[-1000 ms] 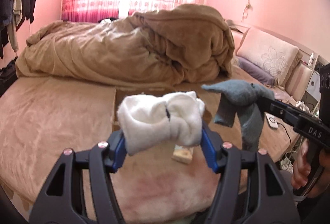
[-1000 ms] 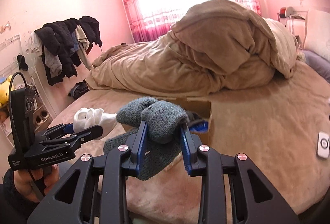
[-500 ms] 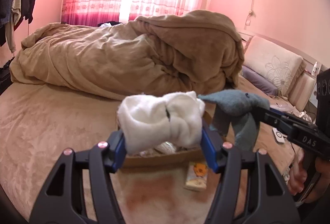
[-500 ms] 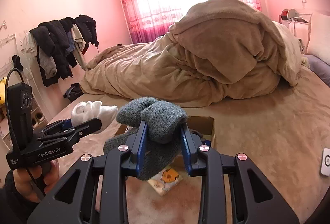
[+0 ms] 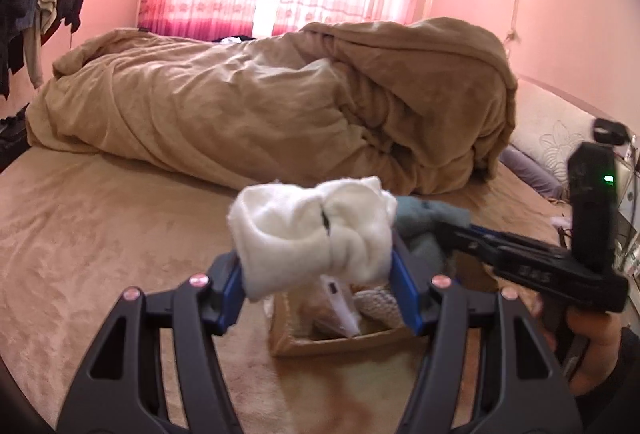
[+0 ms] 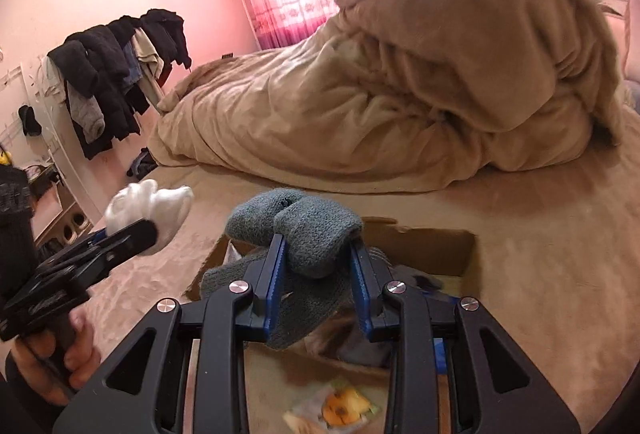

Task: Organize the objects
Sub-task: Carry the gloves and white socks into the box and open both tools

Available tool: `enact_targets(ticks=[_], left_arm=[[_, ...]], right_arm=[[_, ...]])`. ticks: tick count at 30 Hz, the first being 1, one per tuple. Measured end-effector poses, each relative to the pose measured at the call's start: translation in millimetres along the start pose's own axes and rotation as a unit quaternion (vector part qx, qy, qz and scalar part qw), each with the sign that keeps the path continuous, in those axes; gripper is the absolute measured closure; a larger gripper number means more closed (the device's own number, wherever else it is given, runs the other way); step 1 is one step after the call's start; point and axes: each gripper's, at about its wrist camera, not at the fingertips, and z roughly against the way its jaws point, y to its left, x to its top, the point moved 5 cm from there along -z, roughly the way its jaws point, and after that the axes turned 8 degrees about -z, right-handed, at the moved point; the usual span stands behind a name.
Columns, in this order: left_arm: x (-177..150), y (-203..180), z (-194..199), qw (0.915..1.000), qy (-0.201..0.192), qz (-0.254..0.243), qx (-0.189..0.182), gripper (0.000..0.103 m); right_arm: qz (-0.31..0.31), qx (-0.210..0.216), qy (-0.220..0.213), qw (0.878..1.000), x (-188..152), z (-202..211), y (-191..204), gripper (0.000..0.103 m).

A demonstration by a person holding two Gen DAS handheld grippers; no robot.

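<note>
My left gripper [image 5: 318, 266] is shut on a white sock [image 5: 316, 230] and holds it in the air just left of an open cardboard box [image 5: 332, 346] on the bed. My right gripper [image 6: 318, 258] is shut on a grey sock [image 6: 308, 234], whose loose end hangs down over the box [image 6: 468, 254]. The box holds several small items. In the right wrist view the left gripper [image 6: 132, 234] with the white sock [image 6: 152, 208] is at the left. In the left wrist view the right gripper [image 5: 444, 230] with the grey sock [image 5: 428, 222] is at the right.
A heaped tan duvet [image 5: 280, 106] lies across the far half of the bed. A small packet with an orange picture [image 6: 340, 406] lies in front of the box. Clothes [image 6: 116, 74] hang on a rack at the left wall. Pillows [image 5: 556, 138] lie at the right.
Both grippers have moved forward over the bed toward the box, still holding their socks. The right gripper now has the grey sock over the box opening.
</note>
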Motion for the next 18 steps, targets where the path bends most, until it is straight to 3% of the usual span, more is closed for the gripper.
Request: enact_targets(ticks=[4, 9, 13, 16, 18], left_arm=[[-6.3, 9.6, -9.1, 0.9999, 0.012, 0.005, 0.008, 0.040], [-15.6, 12.3, -22.3, 0.9994, 0.034, 0.009, 0.003, 0.040], [-19.3, 6.0, -26.8, 0.9992, 0.040, 0.000, 0.000, 0.040], [-17.6, 0.9, -26.2, 0.9993, 0.038, -0.002, -0.001, 0.039], [-15.7, -5.5, -24.8, 0.9993, 0.036, -0.010, -0.002, 0.039]], right_arm=[[-0.004, -0.001, 0.047, 0.999, -5.9, -40.0, 4.5, 0.071], [0.026, -0.039, 0.103, 0.994, -27.2, -79.6, 5.0, 0.071], [0.043, -0.049, 0.112, 0.992, -34.9, -86.0, 4.0, 0.070], [0.045, -0.051, 0.099, 0.993, -31.1, -74.7, 1.8, 0.059], [0.037, -0.054, 0.085, 0.994, -27.3, -62.9, -4.3, 0.044]])
